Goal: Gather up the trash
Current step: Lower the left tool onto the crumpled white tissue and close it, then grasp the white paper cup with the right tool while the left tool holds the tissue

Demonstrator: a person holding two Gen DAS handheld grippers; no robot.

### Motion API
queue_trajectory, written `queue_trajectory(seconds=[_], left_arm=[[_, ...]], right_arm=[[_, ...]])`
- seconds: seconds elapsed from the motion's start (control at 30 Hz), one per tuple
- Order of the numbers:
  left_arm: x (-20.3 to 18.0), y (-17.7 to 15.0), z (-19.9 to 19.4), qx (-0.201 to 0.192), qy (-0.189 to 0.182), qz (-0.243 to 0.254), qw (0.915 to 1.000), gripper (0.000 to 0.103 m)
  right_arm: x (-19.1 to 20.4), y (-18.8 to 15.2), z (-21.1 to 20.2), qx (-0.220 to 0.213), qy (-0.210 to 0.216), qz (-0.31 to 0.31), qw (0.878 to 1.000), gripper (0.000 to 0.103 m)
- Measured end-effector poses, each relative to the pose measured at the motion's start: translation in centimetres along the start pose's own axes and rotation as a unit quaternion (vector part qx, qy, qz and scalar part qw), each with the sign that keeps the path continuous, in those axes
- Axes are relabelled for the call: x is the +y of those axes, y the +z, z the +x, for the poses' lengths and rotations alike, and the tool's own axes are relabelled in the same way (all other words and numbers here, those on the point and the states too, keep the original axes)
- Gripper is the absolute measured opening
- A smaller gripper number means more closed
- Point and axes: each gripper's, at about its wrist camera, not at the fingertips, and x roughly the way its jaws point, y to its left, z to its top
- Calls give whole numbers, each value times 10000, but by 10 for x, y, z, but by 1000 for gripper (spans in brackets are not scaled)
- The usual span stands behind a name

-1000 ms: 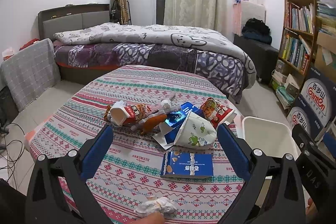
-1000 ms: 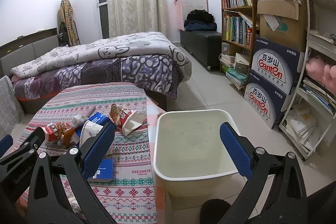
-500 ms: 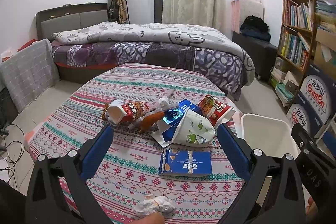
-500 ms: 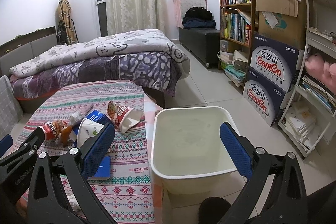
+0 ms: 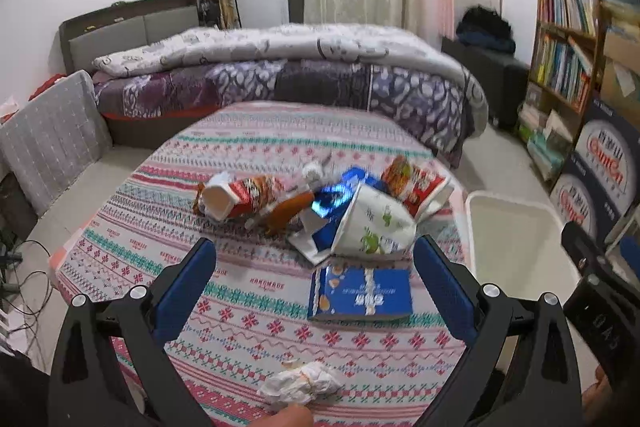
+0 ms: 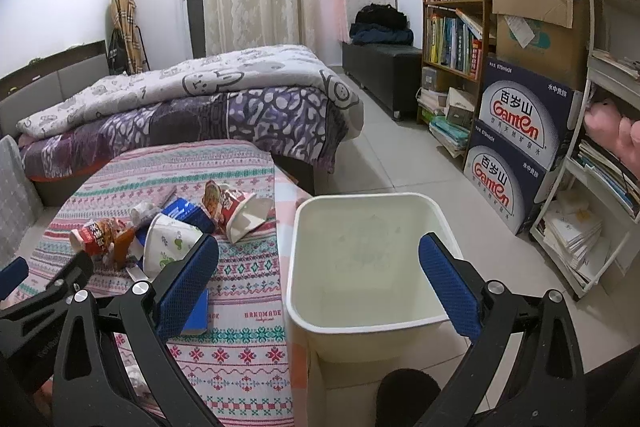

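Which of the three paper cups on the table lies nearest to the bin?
The red cup with the wide white mouth. It lies at the table edge beside the bin; the white-green cup and the small red cup lie farther left.

A blue box [image 6: 196,315] lies half hidden behind the right gripper's fingers [image 6: 188,283]; motion blur smears the wrappers [image 5: 256,193] and the blue box's lettering in the left wrist view.

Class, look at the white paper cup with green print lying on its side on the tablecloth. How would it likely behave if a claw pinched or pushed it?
The white paper cup looks thin-walled and empty, so it is probably light and would dent under a firm pinch. Lying on its side, it may roll in an arc if pushed. It leans on the blue wrapper, which would likely shift with it.
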Motion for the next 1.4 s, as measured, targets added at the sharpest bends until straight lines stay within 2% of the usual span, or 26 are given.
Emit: queue_trajectory(seconds=[0.13,0.17,0.23,0.27,0.33,0.47,0.57,0.73,0.87,0.9,0.93,0.97,1.0,1.03,1.13,1.27,1.4], left_arm=[[3,-2,22,764,-59,257,9967,96],[7,-4,32,1105,-121,289,9934,96],[12,-9,44,1451,-221,282,9888,96],[17,-13,53,1767,-303,270,9834,96],[21,-18,58,2115,-408,251,9762,96],[21,-42,73,2805,-668,426,9566,96],[13,-59,77,3093,-732,622,9461,96],[-5,-84,79,3153,-739,1223,9382,95],[-8,-108,87,3387,-661,1348,9288,66],[-7,-114,89,3420,-747,1306,9276,64],[-3,-113,87,3409,-827,1277,9277,58],[-3,-115,85,3416,-928,1261,9267,45],[-2,-116,83,3409,-970,1230,9270,43],[0,-118,83,3401,-986,1166,9279,33],[11,-112,76,3364,-1054,859,9318,33],[31,-98,69,3001,-1137,239,9468,33],[51,-89,59,2662,-1078,-272,9575,33]], right_arm=[[-1,-1,10,281,11,30,9996,96],[0,-2,13,376,20,32,9993,96],[0,-5,20,593,61,33,9982,96],[0,-6,23,684,84,29,9976,96],[0,-8,30,891,129,14,9959,96],[2,-15,44,1337,304,74,9905,96],[2,-20,54,1691,458,268,9842,96],[5,-28,64,2016,578,337,9772,96],[9,-30,68,2141,607,318,9744,96],[10,-31,69,2172,624,321,9736,96],[14,-31,71,2210,649,306,9726,96],[16,-31,71,2231,661,287,9721,96],[19,-31,72,2249,678,265,9717,96],[22,-30,73,2281,711,245,9707,96],[32,-25,77,2374,824,218,9677,96],[50,-13,87,2479,940,238,9639,96],[78,-1,104,2511,983,193,9628,96]])
